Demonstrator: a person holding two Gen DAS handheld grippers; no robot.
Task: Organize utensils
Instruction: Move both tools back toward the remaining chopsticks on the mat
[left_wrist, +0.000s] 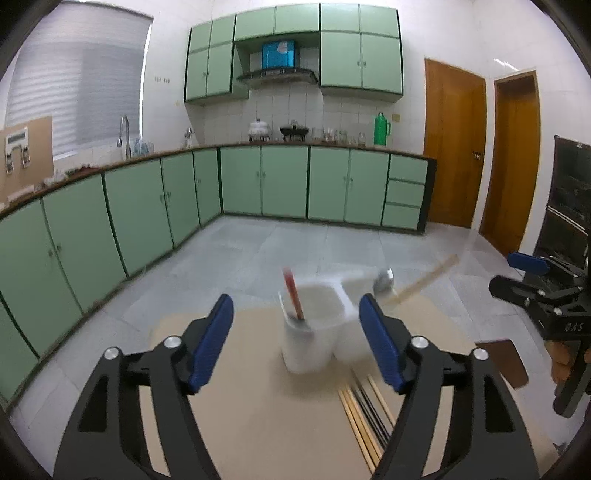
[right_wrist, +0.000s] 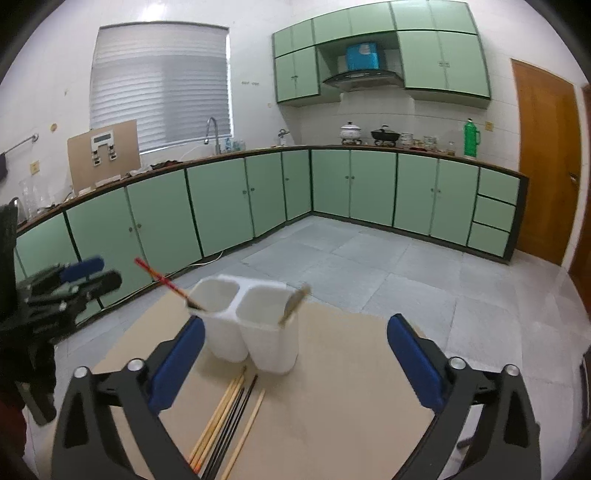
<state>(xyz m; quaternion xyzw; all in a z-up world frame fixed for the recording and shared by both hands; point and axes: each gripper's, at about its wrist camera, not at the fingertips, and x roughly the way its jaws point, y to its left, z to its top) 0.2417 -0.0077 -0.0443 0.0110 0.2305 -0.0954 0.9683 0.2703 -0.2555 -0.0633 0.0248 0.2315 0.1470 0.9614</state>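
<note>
The right wrist view shows the loose chopsticks (right_wrist: 229, 417) fully, fanned on the tan surface (right_wrist: 332, 387) just in front of the white two-compartment holder (right_wrist: 255, 332); the left wrist view catches only their ends beside its right finger. The left view alone shows a brown board (left_wrist: 509, 363) at the surface's right edge. Both the left gripper (left_wrist: 295, 343) and right gripper (right_wrist: 295, 362) have jaws spread wide, released, holding nothing. In the holder, a red-handled utensil (right_wrist: 166, 284) leans in the left compartment and a wooden-handled spoon (right_wrist: 293, 304) in the right.
</note>
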